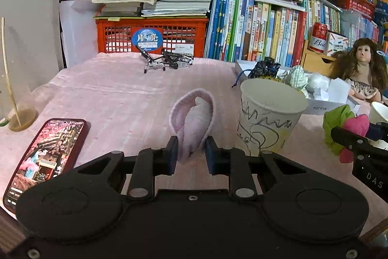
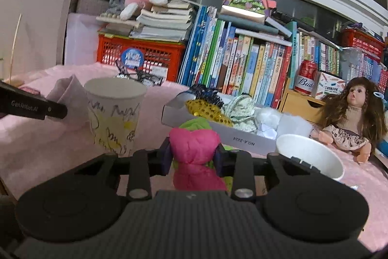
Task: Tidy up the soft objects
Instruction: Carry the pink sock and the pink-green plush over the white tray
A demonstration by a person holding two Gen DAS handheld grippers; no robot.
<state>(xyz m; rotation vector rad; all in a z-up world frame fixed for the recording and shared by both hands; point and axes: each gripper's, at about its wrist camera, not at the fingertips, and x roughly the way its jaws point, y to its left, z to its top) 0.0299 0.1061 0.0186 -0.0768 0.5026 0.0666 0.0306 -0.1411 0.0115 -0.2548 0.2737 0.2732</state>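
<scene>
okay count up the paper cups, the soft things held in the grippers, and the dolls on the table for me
Paper cups: 2, the scribbled cup and the plain white cup
Held soft things: 2, the pale pink sock and the pink and green cloth bundle
Dolls: 1, the long-haired doll
Total: 5

You can read "GenRobot.AI" on the left hand-held gripper (image 2: 52,111), "NO.A-2224" upside down on the white box (image 2: 242,143), "Bud…" on the red can (image 2: 306,79), "DAS" on the right hand-held gripper (image 1: 363,141).
</scene>
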